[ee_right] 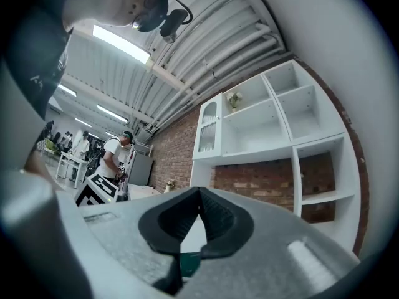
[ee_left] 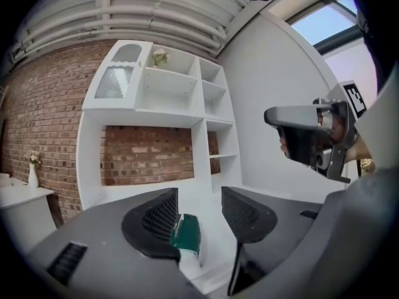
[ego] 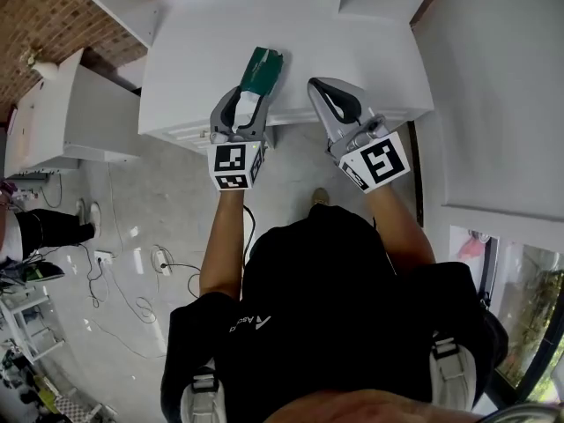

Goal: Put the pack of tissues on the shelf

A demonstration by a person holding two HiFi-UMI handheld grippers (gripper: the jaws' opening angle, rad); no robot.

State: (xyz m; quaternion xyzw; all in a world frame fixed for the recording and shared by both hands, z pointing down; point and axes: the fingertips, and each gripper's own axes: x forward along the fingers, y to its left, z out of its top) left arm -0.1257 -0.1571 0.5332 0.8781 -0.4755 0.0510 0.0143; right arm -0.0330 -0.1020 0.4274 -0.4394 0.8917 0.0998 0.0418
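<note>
White shelf top (ego: 352, 33) against a white wall, brick wall (ee_left: 37, 123) further left.

Left gripper (ego: 251, 95): jaws are spread, nothing is clamped. Pack of tissues (ego: 263, 69) is seen lying on the shelf top, near its front edge, dark green end pointing away from the person. In the left gripper view the pack (ee_left: 187, 232) sits between the jaws, right up against the left pad, with a clear gap to the right pad. Whether the left pad is actually touched cannot be told.

Right gripper (ego: 330, 91): jaws are pressed together at the tips, nothing is held. It is kept just beside the left one, over the same shelf edge, apart from the pack. From the left gripper view it (ee_left: 312, 136) is seen raised at the right, with part of a hand behind it.

Around: white shelving unit (ee_left: 181, 92) with open cubbies is set behind the shelf top; a small plant (ee_left: 161, 57) is placed in an upper cubby. A vase (ee_left: 32, 173) stands on a low white cabinet (ego: 62, 122) at the left. Cables (ego: 159, 263) are strewn on the floor below. A person (ee_right: 115, 157) is seen far back in the right gripper view.

Hard to read: the near end of the pack is covered by the left gripper body in the head view. Below the closed right jaws only a dark green sliver (ee_right: 187, 263) is visible; it cannot be identified for certain.
</note>
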